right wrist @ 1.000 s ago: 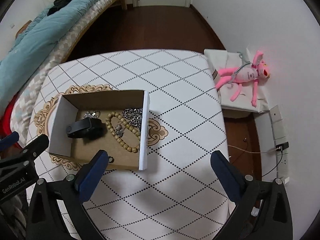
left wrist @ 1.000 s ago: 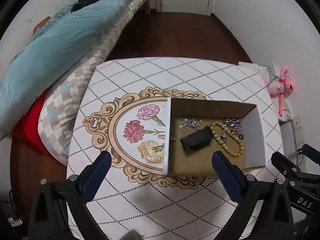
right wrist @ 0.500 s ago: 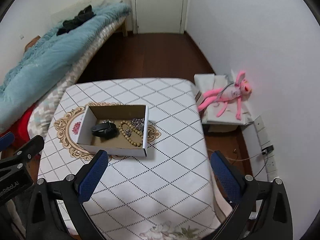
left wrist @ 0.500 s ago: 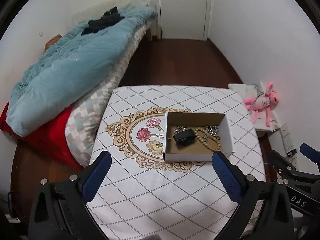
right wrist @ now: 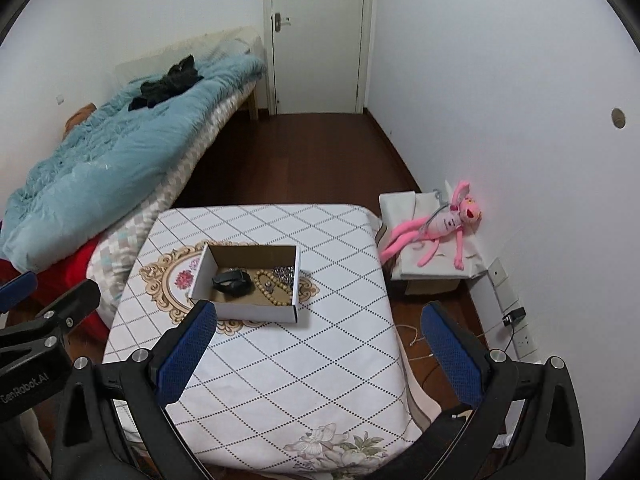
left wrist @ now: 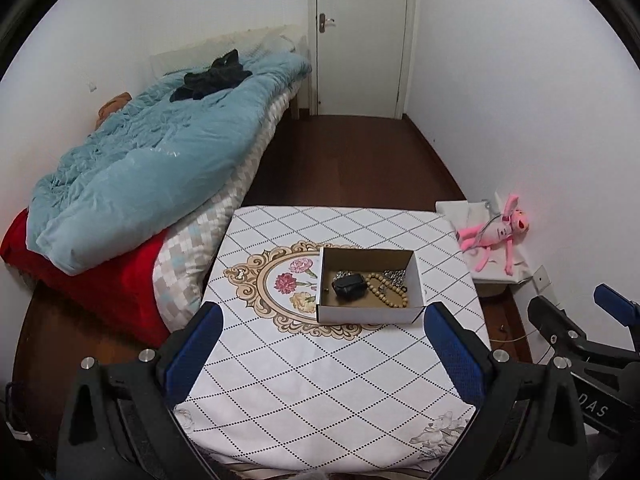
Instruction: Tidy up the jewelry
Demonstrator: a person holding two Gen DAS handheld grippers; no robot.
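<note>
An open cardboard box [left wrist: 368, 314] stands on the table [left wrist: 320, 380] with the white diamond-pattern cloth. In it lie a black wristband [left wrist: 349, 285], a wooden bead bracelet [left wrist: 387, 291] and silver chains [left wrist: 396, 276]. The box also shows in the right wrist view [right wrist: 256, 312], with the wristband [right wrist: 232, 280] and beads [right wrist: 272, 290] in it. My left gripper [left wrist: 320, 344] is open and empty, well back from the box above the table's near part. My right gripper [right wrist: 318, 338] is open and empty, to the right of the box and far from it.
A bed with a blue quilt [left wrist: 160, 168] runs along the left of the table. A pink plush toy [right wrist: 436, 232] lies on a low white box by the right wall. A white door [left wrist: 360, 36] is shut at the far end. Wall sockets [right wrist: 520, 340] and cables are at lower right.
Both grippers have pulled up and back from the box, which now looks small and far. Both stay open and empty. The box and its contents have not moved.
</note>
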